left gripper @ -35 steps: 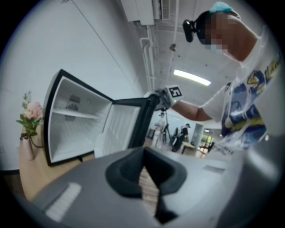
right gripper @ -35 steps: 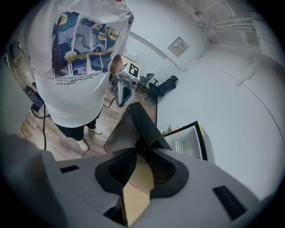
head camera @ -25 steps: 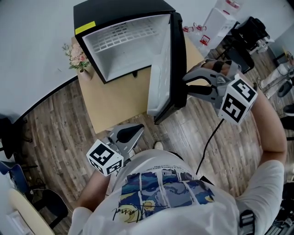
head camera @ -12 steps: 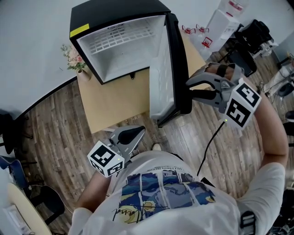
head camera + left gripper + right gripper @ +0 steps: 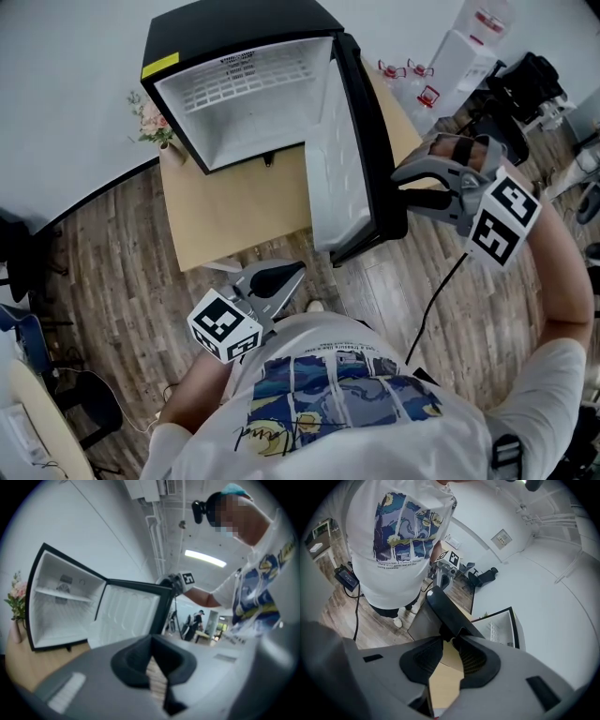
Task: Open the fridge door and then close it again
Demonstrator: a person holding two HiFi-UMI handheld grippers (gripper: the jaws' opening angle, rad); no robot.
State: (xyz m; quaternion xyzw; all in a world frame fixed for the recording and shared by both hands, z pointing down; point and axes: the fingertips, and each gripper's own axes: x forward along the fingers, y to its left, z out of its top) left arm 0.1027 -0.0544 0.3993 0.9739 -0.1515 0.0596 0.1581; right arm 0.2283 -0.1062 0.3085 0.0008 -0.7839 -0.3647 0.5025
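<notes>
The door [image 5: 330,178] of the fridge [image 5: 234,94] has swung a bit wider than in the earlier frames. The right claw [image 5: 397,187] has gone out to the right with it, and the left claw [image 5: 294,274] has barely shifted.

The left claw sits nearest, low by the person's shirt [image 5: 337,375]. Its jaws are pressed together on nothing and it is idle, well apart from the fridge. The right claw is clamped on the door's black free edge. The right gripper view shows that edge pinched only at the jaw tips, with the tan counter [image 5: 234,211] visible through the gap behind.

Risks, judged from here:
- The tip-only grip on a smooth edge could slip mid-swing and leave the door part open.
- A harder pull could drag or rock the fridge on the counter, since nothing braces it.
- On closing, jaws left on the edge could get caught between door and fridge.

The door lies straight ahead of the right claw, with its edge between the tips and its hinge side beyond. The open white interior of the fridge is farther off, to that claw's left.
</notes>
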